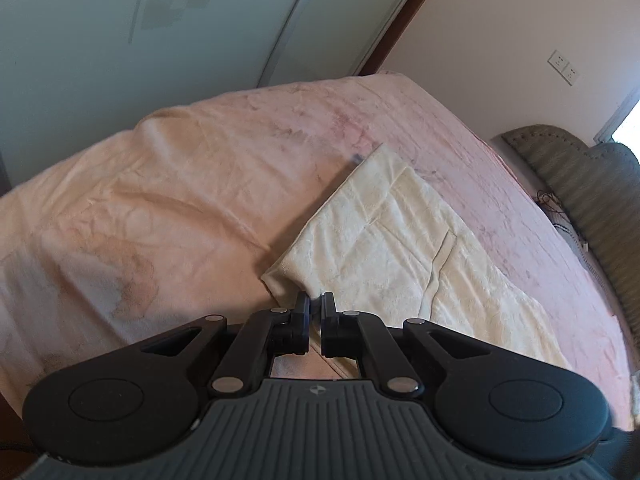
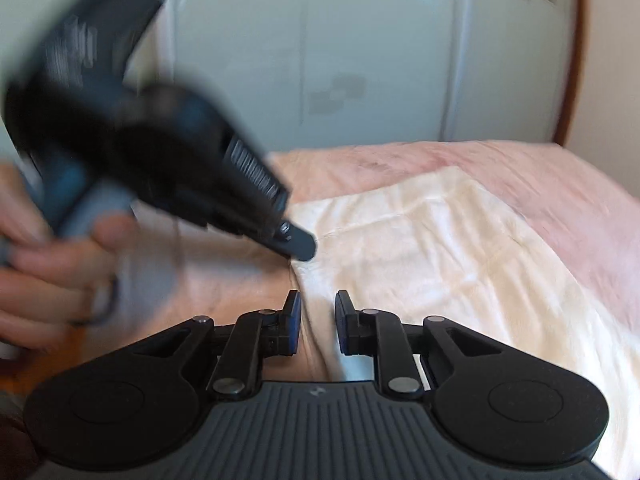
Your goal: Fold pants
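The cream fleece pants [image 1: 384, 240] lie flat on the pink bed cover [image 1: 180, 184], running away to the right. My left gripper [image 1: 316, 304] is shut on the near left corner of the pants. In the right wrist view the pants [image 2: 440, 264] spread to the right and the left gripper [image 2: 298, 244], blurred and held by a hand, pinches their corner. My right gripper [image 2: 318, 308] is open, its jaws apart, just at the near edge of the pants, holding nothing.
A grey-green padded headboard [image 1: 580, 184] stands at the right of the bed. Pale sliding wardrobe doors [image 1: 160, 20] run behind the bed. A wall socket [image 1: 564, 66] is on the right wall. The person's hand [image 2: 48, 272] fills the left of the right wrist view.
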Motion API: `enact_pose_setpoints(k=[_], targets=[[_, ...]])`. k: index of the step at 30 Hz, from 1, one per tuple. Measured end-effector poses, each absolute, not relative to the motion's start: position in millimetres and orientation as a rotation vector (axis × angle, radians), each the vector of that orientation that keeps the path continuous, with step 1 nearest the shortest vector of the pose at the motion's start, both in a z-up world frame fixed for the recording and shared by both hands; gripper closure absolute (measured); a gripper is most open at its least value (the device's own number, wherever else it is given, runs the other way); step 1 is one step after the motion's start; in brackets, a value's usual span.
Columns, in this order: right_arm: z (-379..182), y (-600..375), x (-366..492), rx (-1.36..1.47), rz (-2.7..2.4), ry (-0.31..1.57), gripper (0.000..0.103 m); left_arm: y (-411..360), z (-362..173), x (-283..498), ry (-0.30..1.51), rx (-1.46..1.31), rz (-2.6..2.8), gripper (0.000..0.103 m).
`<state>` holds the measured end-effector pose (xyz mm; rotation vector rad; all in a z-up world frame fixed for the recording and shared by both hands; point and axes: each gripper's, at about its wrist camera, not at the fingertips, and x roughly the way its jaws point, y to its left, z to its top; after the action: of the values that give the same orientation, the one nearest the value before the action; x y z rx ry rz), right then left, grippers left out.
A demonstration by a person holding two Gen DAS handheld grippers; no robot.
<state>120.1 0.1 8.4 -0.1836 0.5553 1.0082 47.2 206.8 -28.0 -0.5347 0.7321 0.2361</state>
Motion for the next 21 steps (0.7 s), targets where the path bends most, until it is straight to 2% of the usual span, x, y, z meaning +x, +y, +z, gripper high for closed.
enact_pose_setpoints(k=[5, 8, 9, 10, 13, 14, 19, 21], targets=[[28.6, -117.4, 112.2, -0.041, 0.774, 0.55, 0.084, 197.2, -23.4, 46.9, 0.734, -0.453, 0.253, 0.098], [20.7, -191.0, 107.6, -0.03, 0.536, 0.603, 0.084, 190.9, -18.7, 47.2, 0.745, -0.409, 0.268, 0.098], [14.5, -212.6, 105.6, -0.014, 0.476, 0.632, 0.084, 189.2, -16.8, 46.9, 0.746, -0.397, 0.273, 0.096], [7.5, -232.7, 100.8, 0.011, 0.42, 0.652, 0.084, 186.0, -14.2, 47.4, 0.748, -0.368, 0.285, 0.085], [-24.8, -274.7, 84.8, 0.083, 0.333, 0.763, 0.084, 178.3, -6.8, 46.7, 0.756, -0.293, 0.331, 0.067], [-34.0, -281.1, 77.8, 0.08, 0.302, 0.777, 0.085, 177.1, -4.7, 45.6, 0.759, -0.281, 0.355, 0.066], [-27.1, -312.9, 46.4, 0.197, 0.208, 0.614, 0.084, 153.8, 21.8, 40.8, 0.684, -0.187, 0.452, 0.066], [-29.1, -327.6, 51.4, 0.196, 0.186, 0.646, 0.083, 126.6, 33.2, 47.7, 0.666, -0.144, 0.361, 0.062]])
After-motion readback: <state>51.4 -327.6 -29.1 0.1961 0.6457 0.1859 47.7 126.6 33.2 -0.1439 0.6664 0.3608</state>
